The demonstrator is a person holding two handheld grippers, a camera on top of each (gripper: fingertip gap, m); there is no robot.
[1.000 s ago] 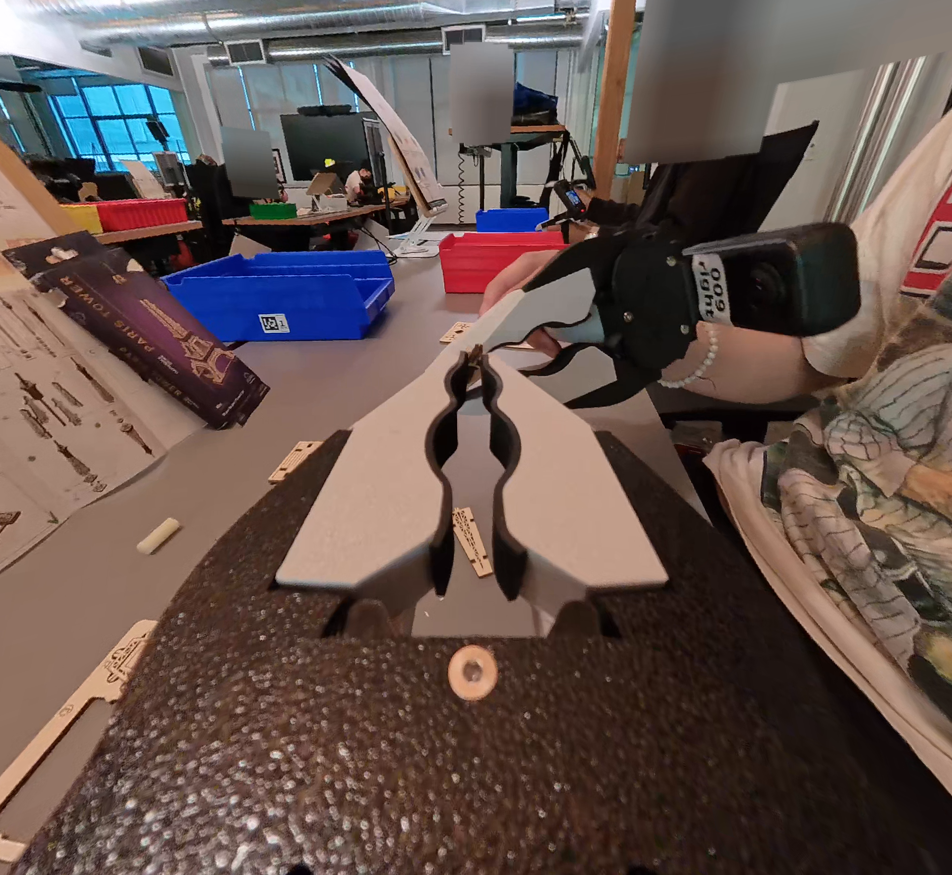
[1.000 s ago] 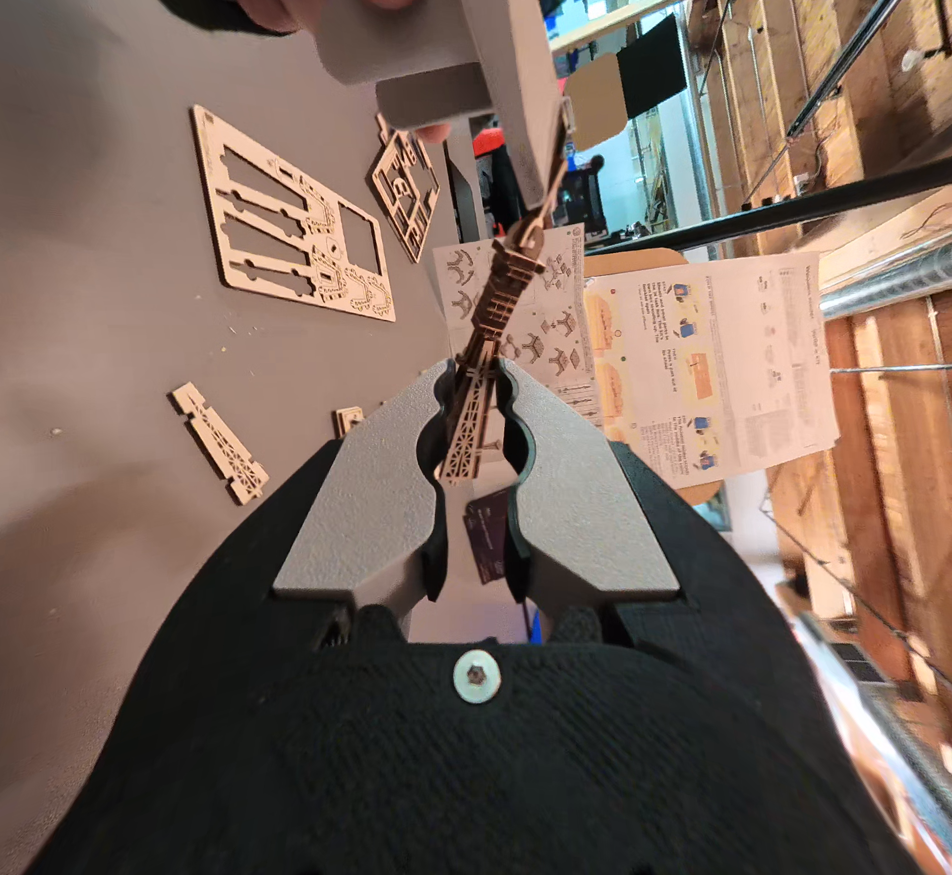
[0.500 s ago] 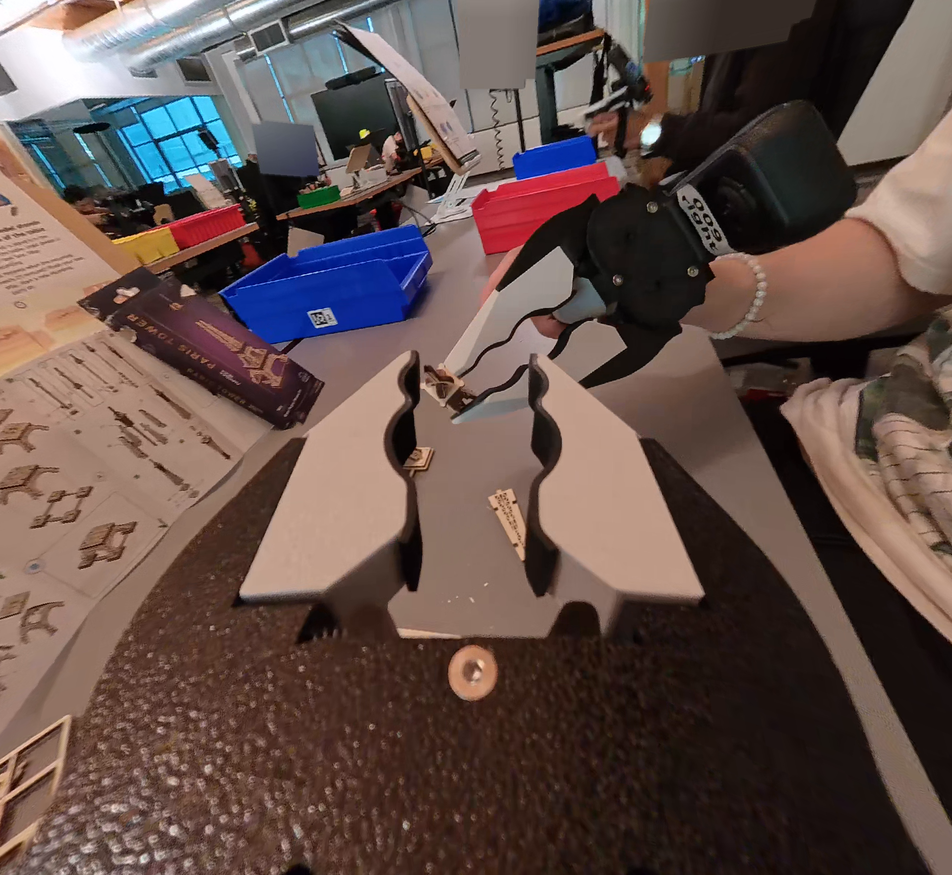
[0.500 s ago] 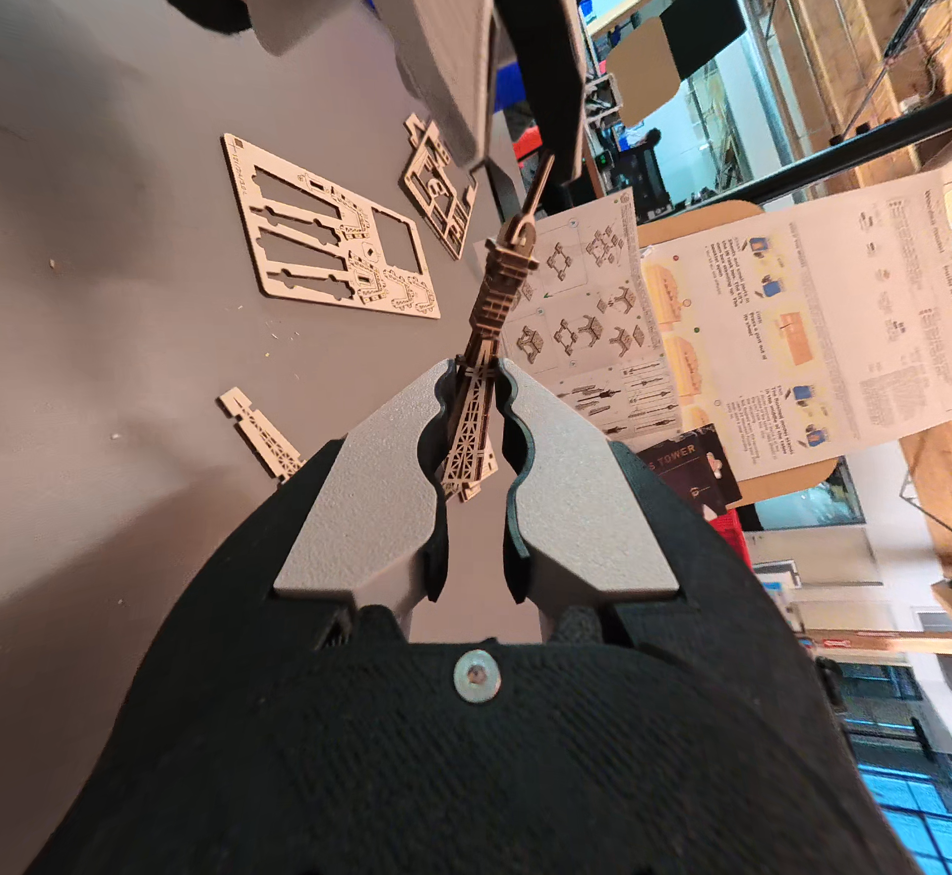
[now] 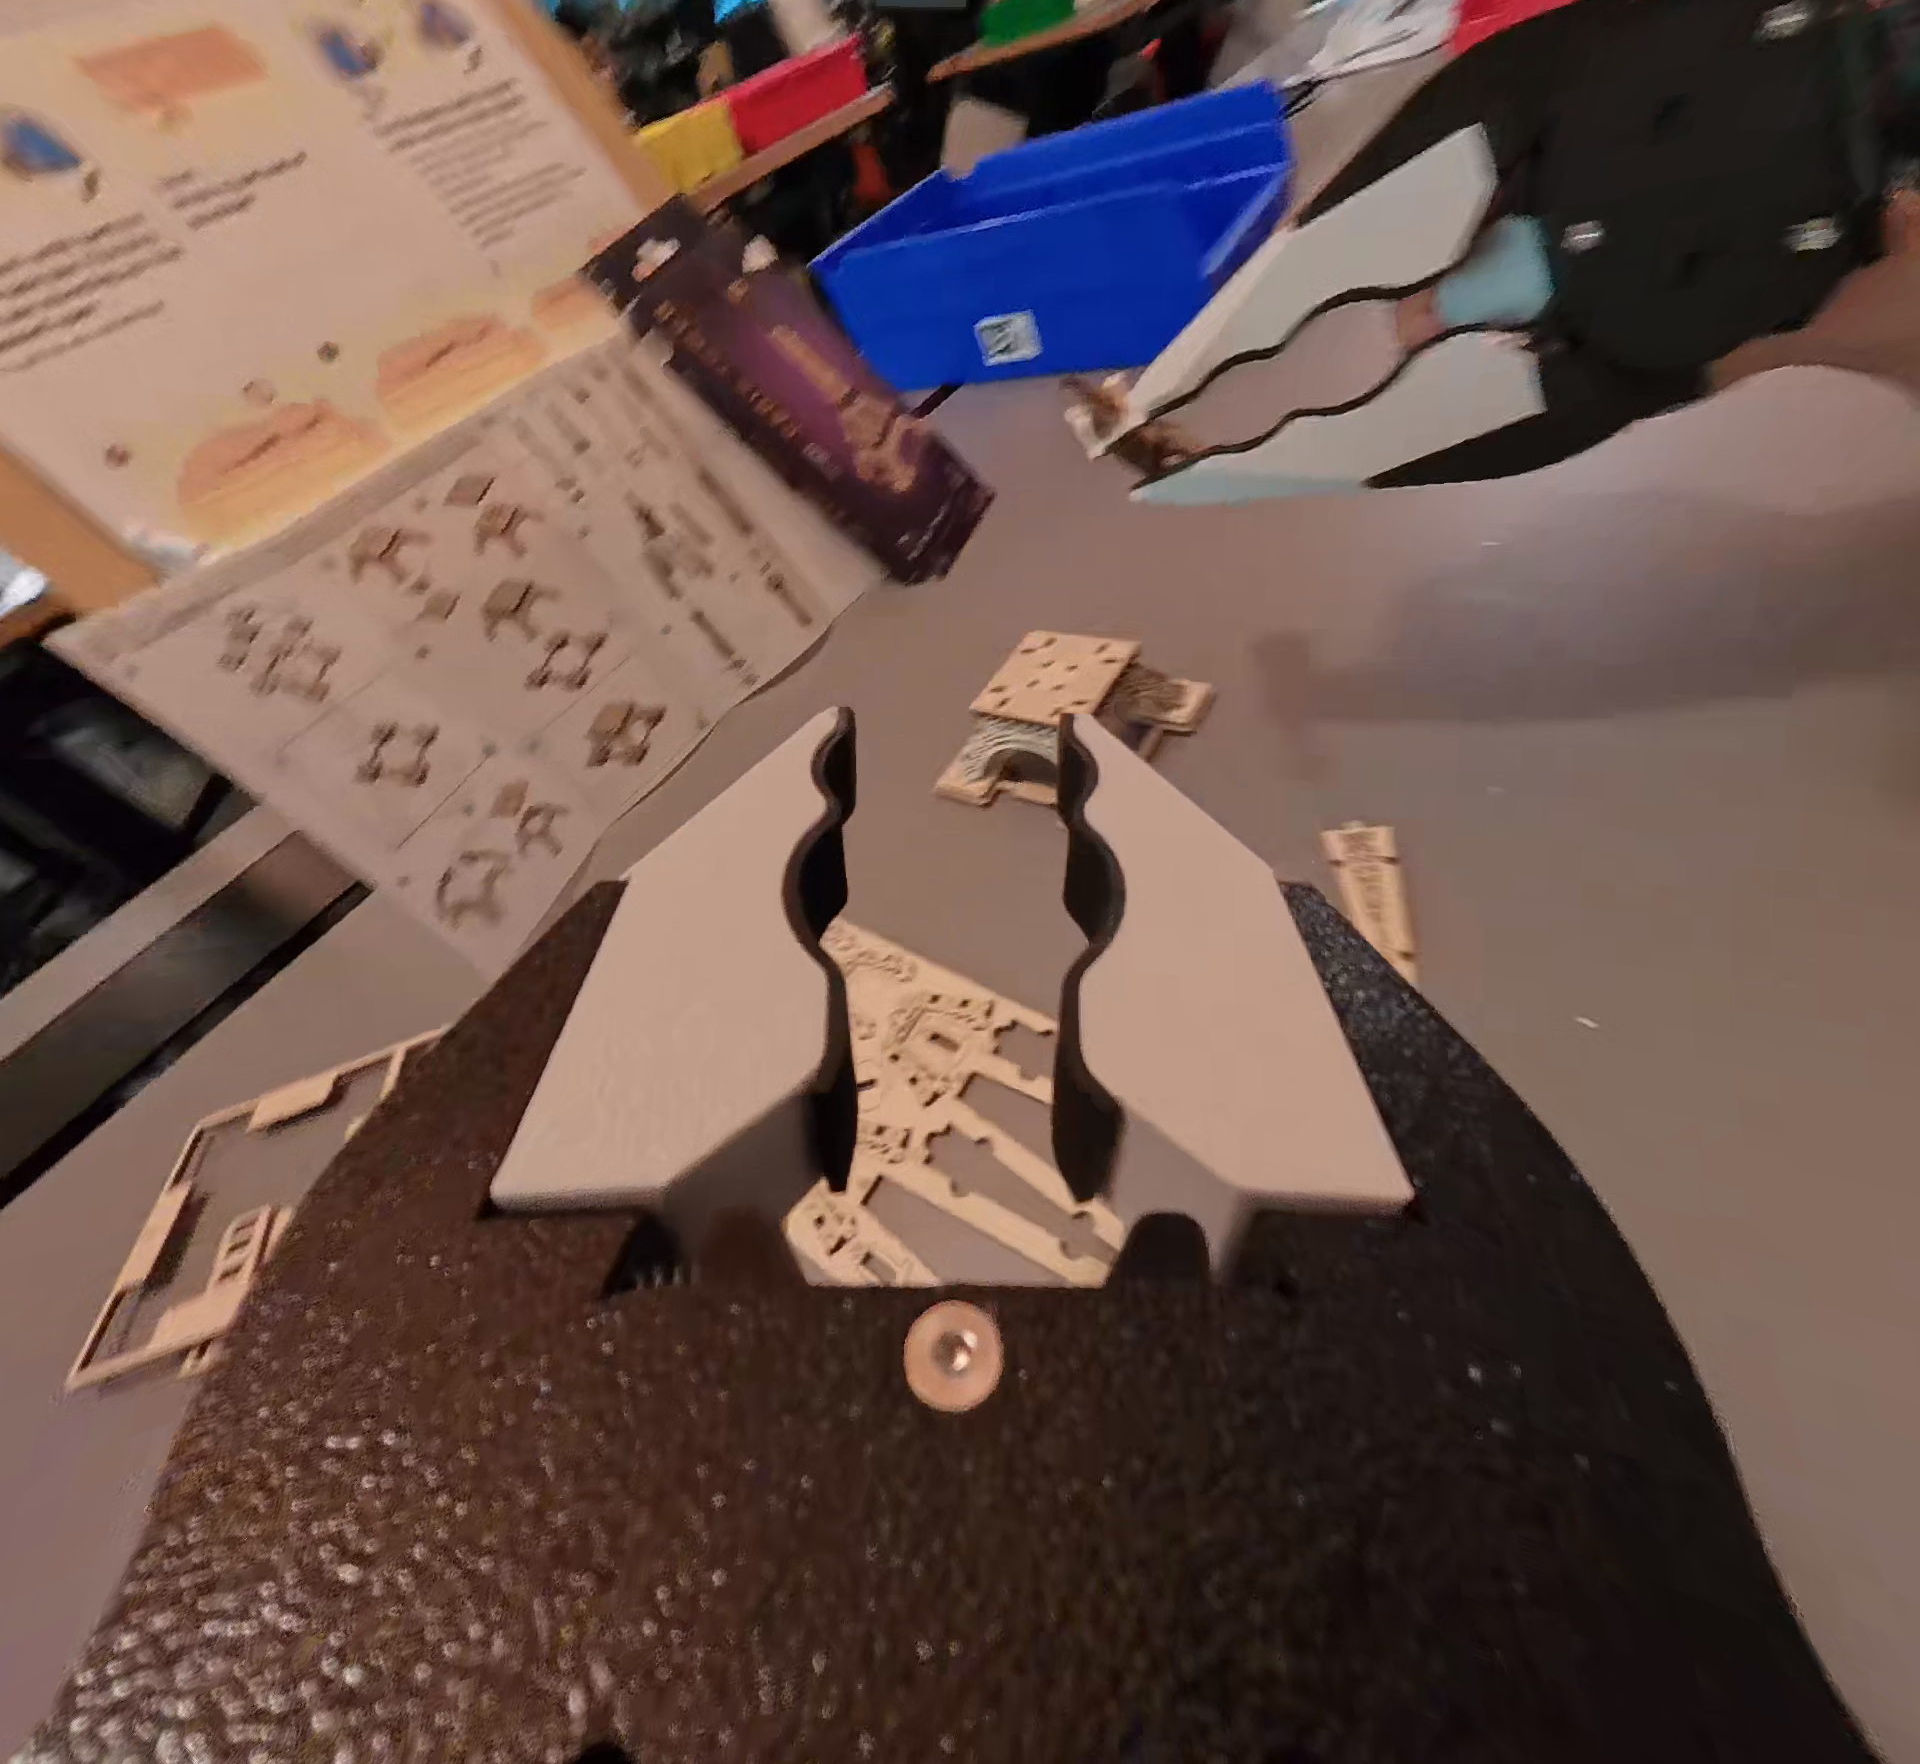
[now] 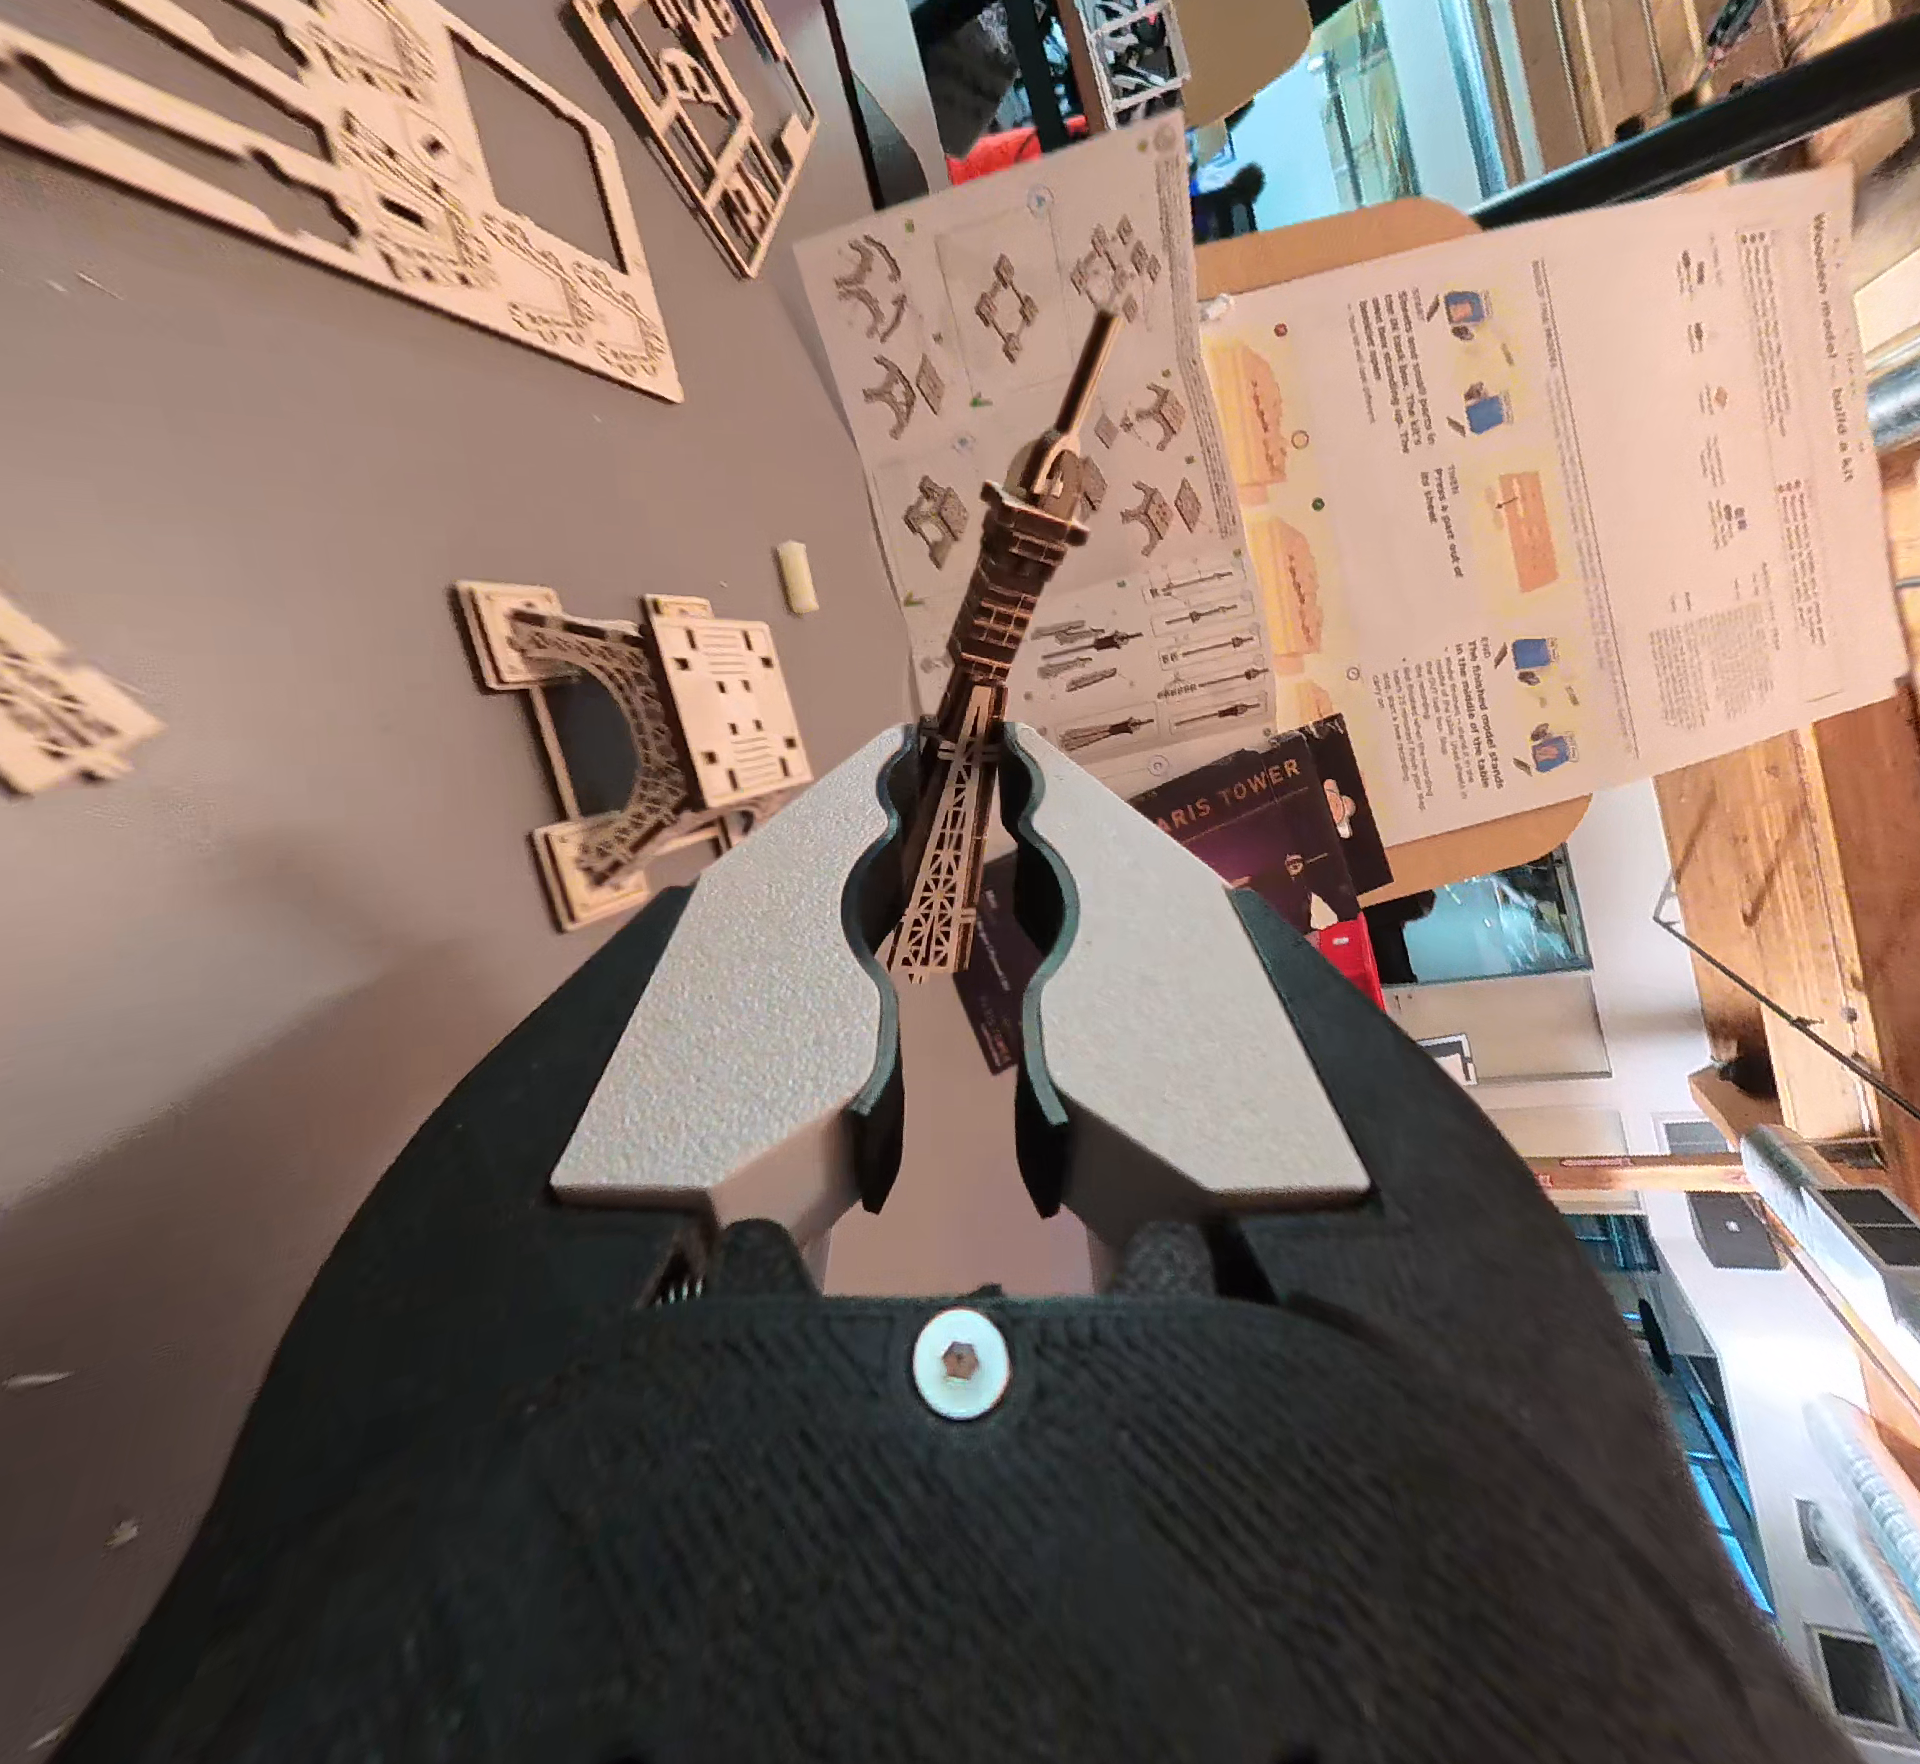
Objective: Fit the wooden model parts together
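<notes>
My right gripper (image 6: 961, 750) is shut on the lower part of the wooden tower spire (image 6: 1013, 571) and holds it above the table, tip pointing away. The wooden tower base (image 6: 665, 727), with arched legs and a square platform, sits on the grey table left of the right gripper. My left gripper (image 5: 961, 764) is open and empty, low over the table. The tower base (image 5: 1060, 712) lies just beyond its fingertips. The right gripper (image 5: 1122, 457) also shows blurred at the upper right of the left wrist view.
Punched-out wooden sheets (image 6: 416, 187) lie on the table, one under the left gripper (image 5: 935, 1091). An instruction sheet (image 5: 499, 675), a dark kit box (image 5: 810, 405) and a blue bin (image 5: 1049, 260) stand behind. A loose wooden strip (image 5: 1371, 883) lies to the right.
My left gripper opened, let go of the spire's tip and swung down and left toward the tower base. My right gripper kept the spire and brought it nearer the base.
</notes>
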